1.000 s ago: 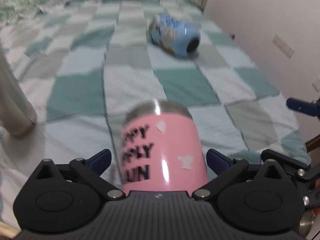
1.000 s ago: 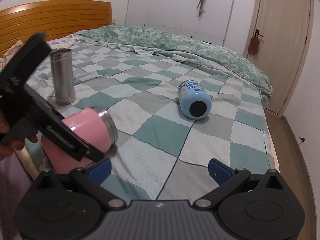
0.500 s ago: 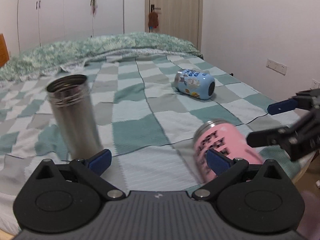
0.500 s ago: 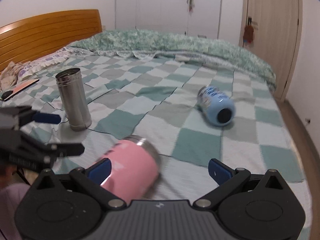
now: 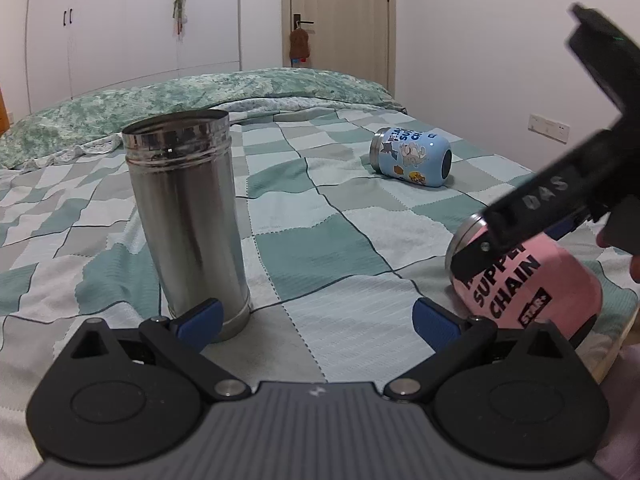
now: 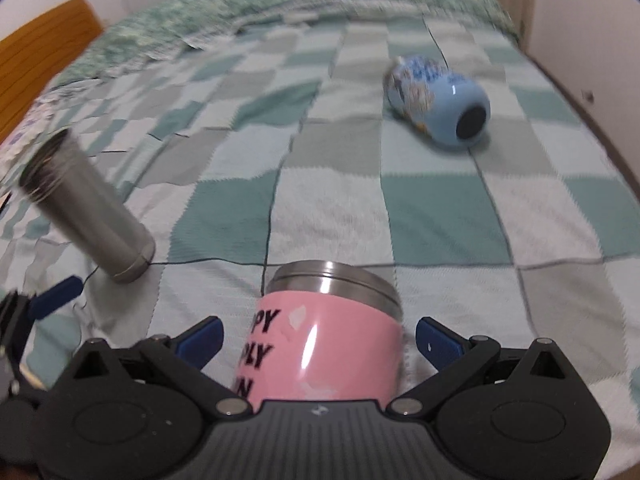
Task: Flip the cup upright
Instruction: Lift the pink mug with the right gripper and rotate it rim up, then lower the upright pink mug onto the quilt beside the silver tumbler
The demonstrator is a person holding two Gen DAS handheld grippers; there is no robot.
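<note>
Now brought down over the pink metal cup with black lettering (image 6: 326,344), where half a second ago hung back above the bed: right tool (image 6: 320,340), blue-padded fingers (image 6: 438,344) spread wide either side of the cup body, gaps visible on both sides, nothing gripped. Seen from the left wrist as a black frame (image 5: 560,196) reaching in over the cup's steel rim. Lying on its side near the bed's edge, that cup (image 5: 524,280): glossy pink sleeve, bold black words partly readable, pale scuffed patches, bare steel band at the mouth pointing away from the right tool.

Left tool (image 5: 316,316): likewise wide open, holding nothing, one pad (image 5: 198,320) just in front of the base of the tall stainless steel cylinder flask (image 5: 188,224), standing upright with open top.

Farther off on the green-and-white checked bedspread (image 5: 320,248), well apart from both: light blue cartoon-printed cup (image 5: 412,156) on its side.
</note>
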